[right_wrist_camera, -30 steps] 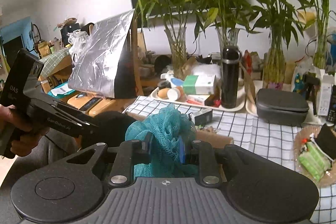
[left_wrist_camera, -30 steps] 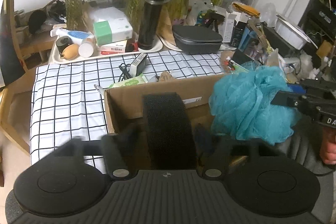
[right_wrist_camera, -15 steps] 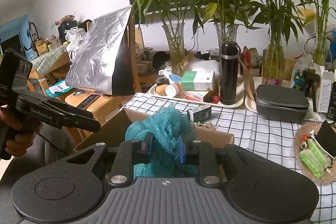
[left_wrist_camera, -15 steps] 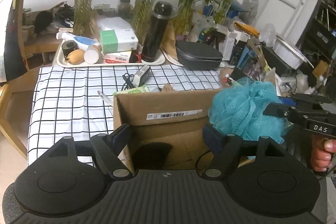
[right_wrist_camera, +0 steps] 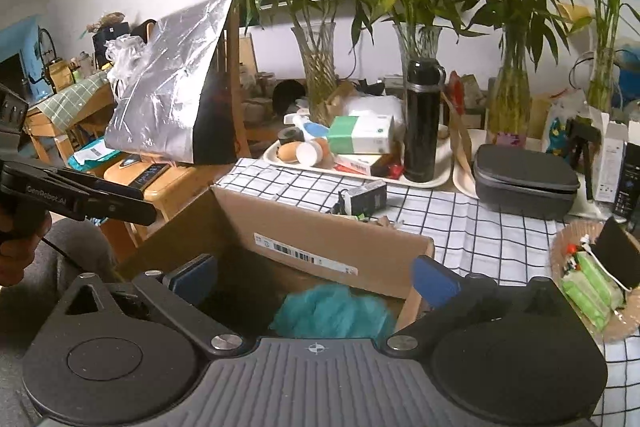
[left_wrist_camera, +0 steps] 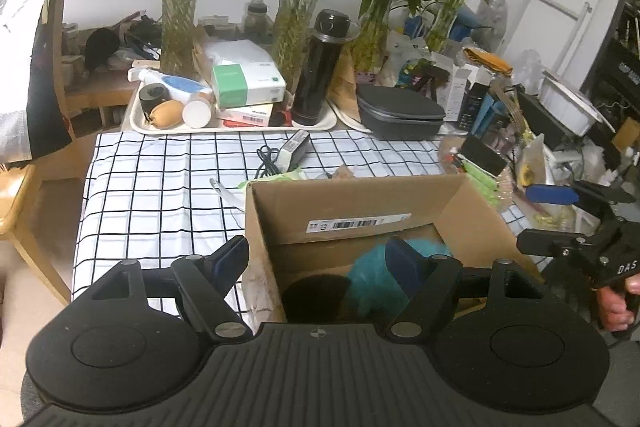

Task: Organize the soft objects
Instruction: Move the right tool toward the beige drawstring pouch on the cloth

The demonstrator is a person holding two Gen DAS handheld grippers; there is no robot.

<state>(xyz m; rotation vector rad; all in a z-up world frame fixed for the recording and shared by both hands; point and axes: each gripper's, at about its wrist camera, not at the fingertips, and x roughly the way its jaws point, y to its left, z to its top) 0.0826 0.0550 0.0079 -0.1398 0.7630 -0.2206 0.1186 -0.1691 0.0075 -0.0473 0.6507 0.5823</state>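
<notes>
the teal bath pouf and a black soft thing lie in the cardboard box by the surface's near edge, both the right gripper, its fingers just sprung wide, and the left gripper empty, so little seems left.

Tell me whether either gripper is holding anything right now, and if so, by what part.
Nothing is held. The right gripper has just opened, and the teal bath pouf lies free in the cardboard box. The left gripper is open too, empty.
</notes>
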